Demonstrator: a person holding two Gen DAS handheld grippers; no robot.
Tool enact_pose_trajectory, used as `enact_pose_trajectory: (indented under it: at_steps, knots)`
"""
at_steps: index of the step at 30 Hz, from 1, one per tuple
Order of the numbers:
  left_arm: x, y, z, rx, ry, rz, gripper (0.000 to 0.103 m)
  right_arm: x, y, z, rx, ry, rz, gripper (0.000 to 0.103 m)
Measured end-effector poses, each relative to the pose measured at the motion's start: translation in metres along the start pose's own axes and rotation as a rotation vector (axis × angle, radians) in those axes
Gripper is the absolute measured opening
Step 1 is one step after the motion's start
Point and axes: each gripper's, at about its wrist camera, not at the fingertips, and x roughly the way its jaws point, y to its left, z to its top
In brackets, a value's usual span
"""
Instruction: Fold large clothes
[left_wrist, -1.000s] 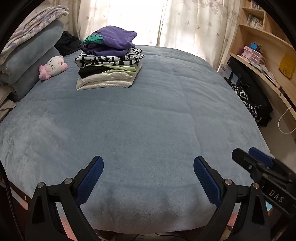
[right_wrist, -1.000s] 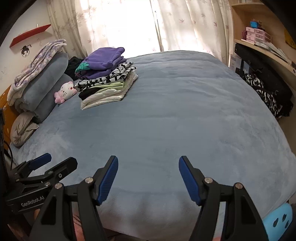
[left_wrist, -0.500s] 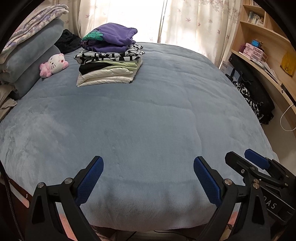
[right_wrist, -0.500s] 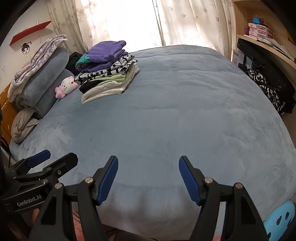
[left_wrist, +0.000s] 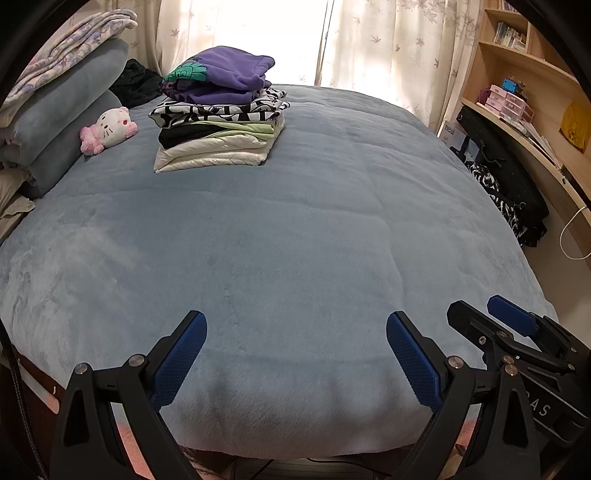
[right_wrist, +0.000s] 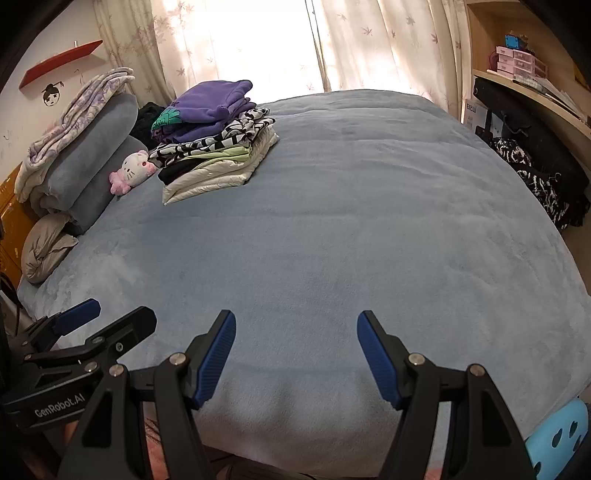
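Note:
A stack of folded clothes (left_wrist: 218, 122), with a purple garment on top, rests at the far left of the blue bed (left_wrist: 295, 240); it also shows in the right wrist view (right_wrist: 214, 140). My left gripper (left_wrist: 295, 332) is open and empty over the bed's near edge. My right gripper (right_wrist: 295, 332) is open and empty over the same edge. Each gripper shows in the other's view: the right one at the lower right of the left wrist view (left_wrist: 491, 314), the left one at the lower left of the right wrist view (right_wrist: 114, 314). Black patterned clothes (left_wrist: 502, 199) hang beside the bed at the right.
A plush cat toy (left_wrist: 109, 129) and rolled blue bedding (left_wrist: 59, 122) lie at the bed's left. A wooden shelf unit (left_wrist: 524, 110) with boxes stands on the right. Curtains (left_wrist: 280, 37) cover the window behind. A light blue stool (right_wrist: 557, 439) is at the lower right.
Both grippers have drawn back slightly and lowered, so the bed's near edge shows more. Both stay open and empty.

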Motion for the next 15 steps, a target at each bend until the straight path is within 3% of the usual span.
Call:
enact_pose_trajectory:
  at_steps: [15]
  knots:
    - [-0.0028, -0.0002, -0.0024, -0.004, -0.003, 0.003, 0.097, -0.0009, 0.0024, -0.0022, -0.006, 0.003, -0.005, 0.068]
